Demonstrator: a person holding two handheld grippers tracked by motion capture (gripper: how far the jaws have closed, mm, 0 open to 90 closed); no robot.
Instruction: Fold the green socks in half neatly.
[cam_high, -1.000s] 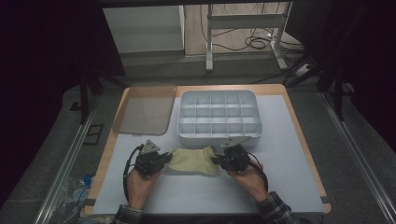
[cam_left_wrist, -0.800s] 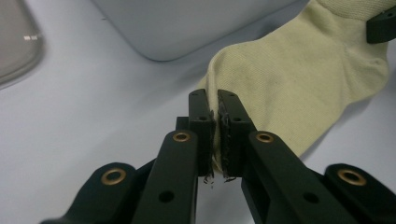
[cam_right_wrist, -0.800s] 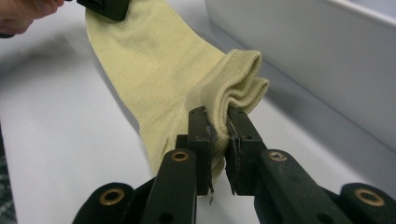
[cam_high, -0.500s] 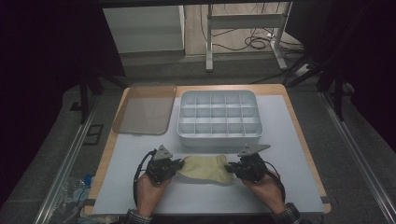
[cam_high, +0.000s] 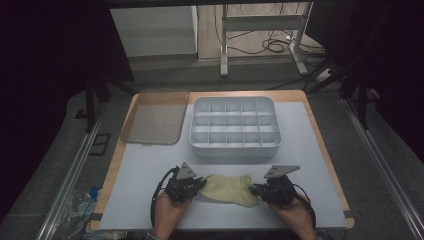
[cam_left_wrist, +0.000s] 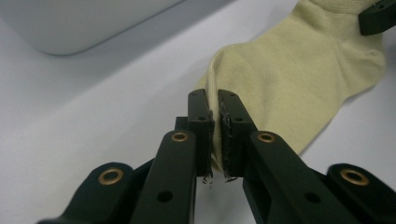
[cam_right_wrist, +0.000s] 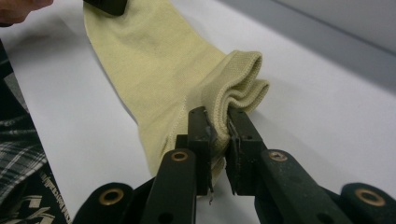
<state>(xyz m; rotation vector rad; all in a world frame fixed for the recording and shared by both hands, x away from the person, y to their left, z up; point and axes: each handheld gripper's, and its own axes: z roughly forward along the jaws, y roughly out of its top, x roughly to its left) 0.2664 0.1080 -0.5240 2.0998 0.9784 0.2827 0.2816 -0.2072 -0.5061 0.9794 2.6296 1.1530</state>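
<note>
A pale yellow sock (cam_high: 227, 189) lies stretched flat across the near part of the white table, held at both ends. My left gripper (cam_high: 199, 184) is shut on its toe end; in the left gripper view the sock (cam_left_wrist: 299, 79) runs away from the pinching left gripper (cam_left_wrist: 216, 126), whose jaws clamp a fold of fabric. My right gripper (cam_high: 255, 190) is shut on the ribbed cuff; in the right gripper view the cuff (cam_right_wrist: 233, 88) bunches between the pads of the right gripper (cam_right_wrist: 218, 135). A hand holds each gripper from the near edge.
A grey divided organiser box (cam_high: 234, 149) with several empty compartments stands just beyond the sock. Its translucent lid (cam_high: 155, 116) lies flat at the back left. The wooden table edge (cam_high: 327, 150) runs along the right; dark floor and desk legs lie beyond.
Both grippers have drawn back toward the near edge with the sock and moved apart, so the sock now lies pulled out longer and flatter, farther from the box.
</note>
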